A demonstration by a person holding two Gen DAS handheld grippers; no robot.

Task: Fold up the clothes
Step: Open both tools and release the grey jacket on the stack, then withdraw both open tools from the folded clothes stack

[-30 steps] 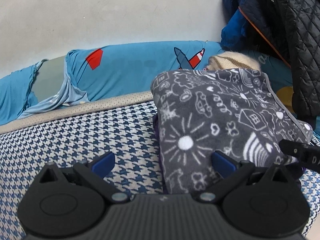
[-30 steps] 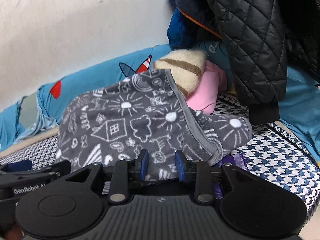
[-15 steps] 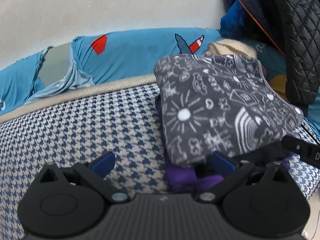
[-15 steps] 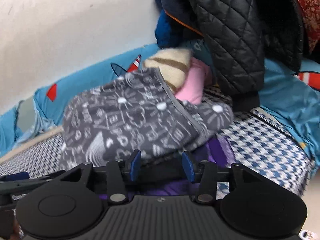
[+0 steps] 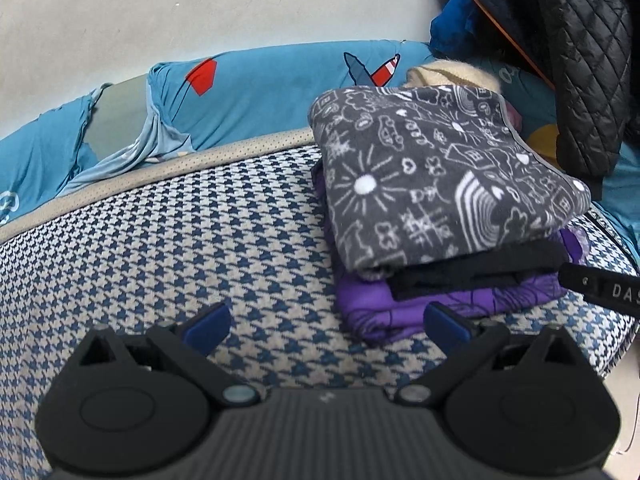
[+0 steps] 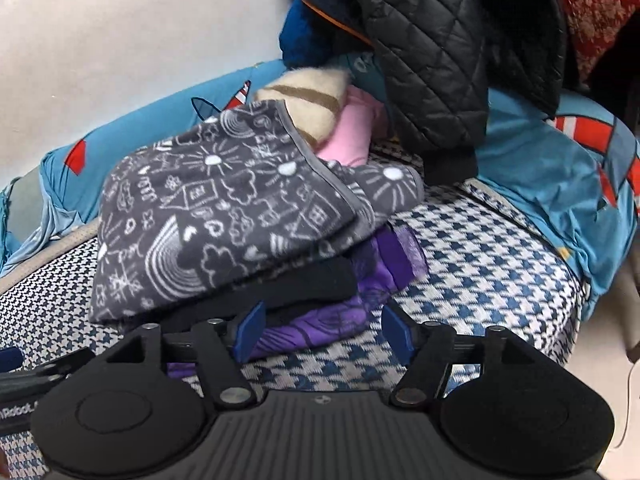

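A folded grey blanket (image 5: 436,184) with white doodles of suns, houses and hearts lies on top of a black cloth (image 5: 480,264) and a purple cloth (image 5: 404,304), all in one pile on the blue-and-white checked bed cover (image 5: 180,248). The left gripper (image 5: 326,322) has its blue fingers wide apart with nothing between them, and the right gripper (image 6: 322,330) has just been opening, its fingers apart and not squeezing the pile. White letters "DAS" show on the black part (image 5: 600,286) at the right edge, and "Robot" can be read on the black part (image 6: 20,408) at the left edge.
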